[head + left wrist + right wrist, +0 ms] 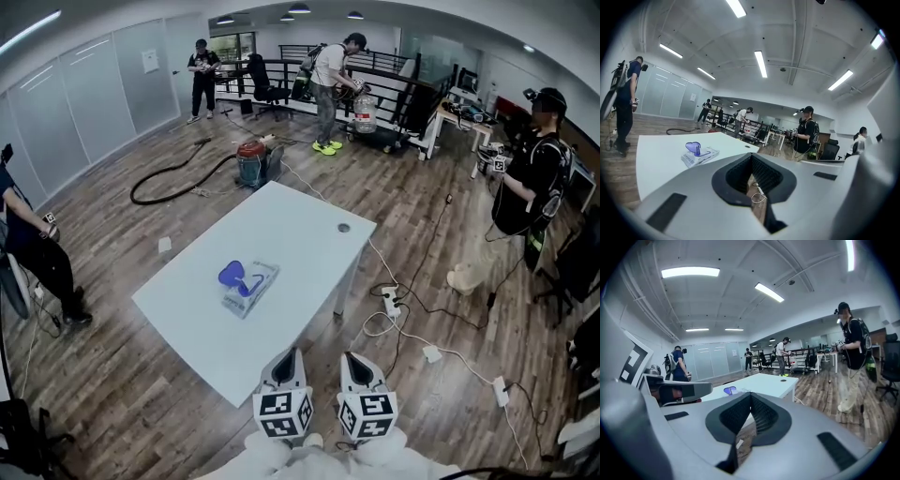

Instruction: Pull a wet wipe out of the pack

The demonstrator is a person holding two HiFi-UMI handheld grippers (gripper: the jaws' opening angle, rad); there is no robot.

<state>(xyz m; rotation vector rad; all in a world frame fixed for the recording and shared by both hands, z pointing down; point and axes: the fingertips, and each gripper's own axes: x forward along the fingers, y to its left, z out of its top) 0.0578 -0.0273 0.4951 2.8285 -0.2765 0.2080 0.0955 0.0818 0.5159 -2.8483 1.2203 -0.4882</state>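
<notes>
Wet wipe pack (pixel 249 287): lies flat on the white surface (pixel 300 225), left of centre, with a blue lid (pixel 232 275) standing up at its far end. Left gripper (pixel 290 356) and right gripper (pixel 352 358): side by side beyond the surface's near edge, well apart from the pack, jaws clenched on nothing.

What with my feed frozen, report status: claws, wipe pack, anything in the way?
Left claw and right claw shut, empty, short of the table. Wipe pack on table, untouched. Nothing in between.
</notes>
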